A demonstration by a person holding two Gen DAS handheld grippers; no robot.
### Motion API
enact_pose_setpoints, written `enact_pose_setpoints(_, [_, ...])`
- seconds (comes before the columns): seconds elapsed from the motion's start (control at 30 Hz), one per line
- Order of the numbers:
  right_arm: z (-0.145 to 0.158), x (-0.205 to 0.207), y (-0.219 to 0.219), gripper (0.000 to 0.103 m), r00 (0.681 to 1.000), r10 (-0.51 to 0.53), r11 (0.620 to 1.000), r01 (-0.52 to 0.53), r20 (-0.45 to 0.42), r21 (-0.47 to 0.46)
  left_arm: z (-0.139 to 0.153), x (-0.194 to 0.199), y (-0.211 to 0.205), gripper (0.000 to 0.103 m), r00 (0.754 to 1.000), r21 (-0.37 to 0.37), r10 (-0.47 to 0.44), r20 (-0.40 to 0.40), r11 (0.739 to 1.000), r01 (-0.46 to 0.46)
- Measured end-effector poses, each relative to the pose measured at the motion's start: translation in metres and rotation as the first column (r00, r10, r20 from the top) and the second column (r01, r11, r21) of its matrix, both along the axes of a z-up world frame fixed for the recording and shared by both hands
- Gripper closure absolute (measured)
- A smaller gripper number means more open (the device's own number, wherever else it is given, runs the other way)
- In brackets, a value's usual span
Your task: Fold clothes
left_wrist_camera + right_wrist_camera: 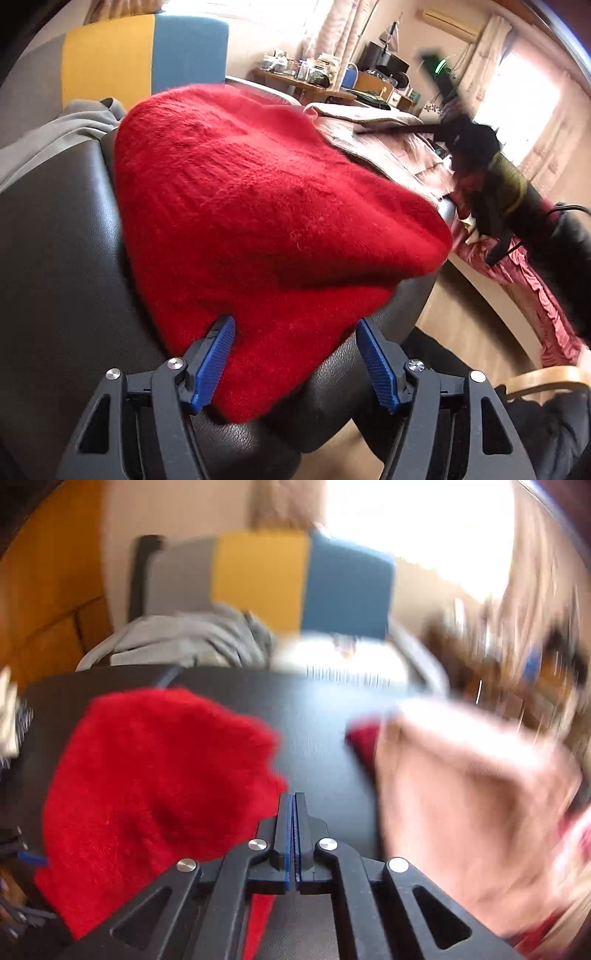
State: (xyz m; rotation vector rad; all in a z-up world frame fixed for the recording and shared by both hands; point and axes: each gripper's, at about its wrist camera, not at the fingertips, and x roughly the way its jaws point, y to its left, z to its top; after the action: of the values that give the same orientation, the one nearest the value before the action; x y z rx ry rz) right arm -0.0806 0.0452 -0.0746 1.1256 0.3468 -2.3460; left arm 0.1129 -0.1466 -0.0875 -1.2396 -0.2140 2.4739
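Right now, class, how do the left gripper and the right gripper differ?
The left gripper stands open with the red sweater between its blue pads; the right gripper is shut with nothing between its pads. The left gripper's view is sharp; the right gripper's view is blurred. Both have black frames and blue pads.

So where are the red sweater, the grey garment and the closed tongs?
red sweater (258, 206): left wrist view, middle of the knit.
grey garment (184, 642): right wrist view, crumpled folds.
right tongs (293, 805): right wrist view, closed tips.
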Motion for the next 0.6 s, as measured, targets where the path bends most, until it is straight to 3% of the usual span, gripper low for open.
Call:
enact_pose_setpoints(0.07, [-0.029,-0.002,0.019,0.102,0.993,-0.041,0.995,0.051,0.113,-0.086,0.004,-0.001,-0.007,0.034,1.0,0.038,0.01,0.012,0.999,-0.01])
enact_pose_setpoints(0.13, [-0.034,0.0,0.041,0.099,0.98,-0.022,0.962,0.074,0.199,-0.263,0.009,-0.003,-0.019,0.034,0.999,0.09,0.034,0.023,0.995,-0.036])
enact_pose_setpoints(0.2, [-0.032,0.004,0.063,0.085,0.957,0.047,0.873,0.1,0.287,-0.477,0.011,-0.007,-0.03,0.034,0.998,0.146,0.063,0.031,0.987,-0.067])
enact_pose_setpoints(0.27, [-0.029,0.001,0.062,0.075,0.938,0.098,0.807,0.12,0.331,-0.578,0.013,-0.011,-0.04,0.034,0.995,0.196,0.094,0.041,0.976,-0.101])
enact_pose_setpoints(0.37, [-0.031,-0.01,0.051,0.066,0.91,0.16,0.767,0.13,0.383,-0.628,0.013,-0.014,-0.046,0.034,0.989,0.231,0.138,0.047,0.962,-0.145])
enact_pose_setpoints(0.53, [-0.055,-0.024,0.019,0.063,0.862,0.2,0.777,0.151,0.466,-0.611,0.02,-0.006,-0.043,0.034,0.989,0.224,0.148,0.009,0.963,-0.147])
enact_pose_setpoints(0.6, [-0.053,-0.03,0.008,0.063,0.877,0.203,0.756,0.143,0.436,-0.639,0.019,-0.002,-0.044,0.033,0.989,0.223,0.146,0.01,0.964,-0.145])
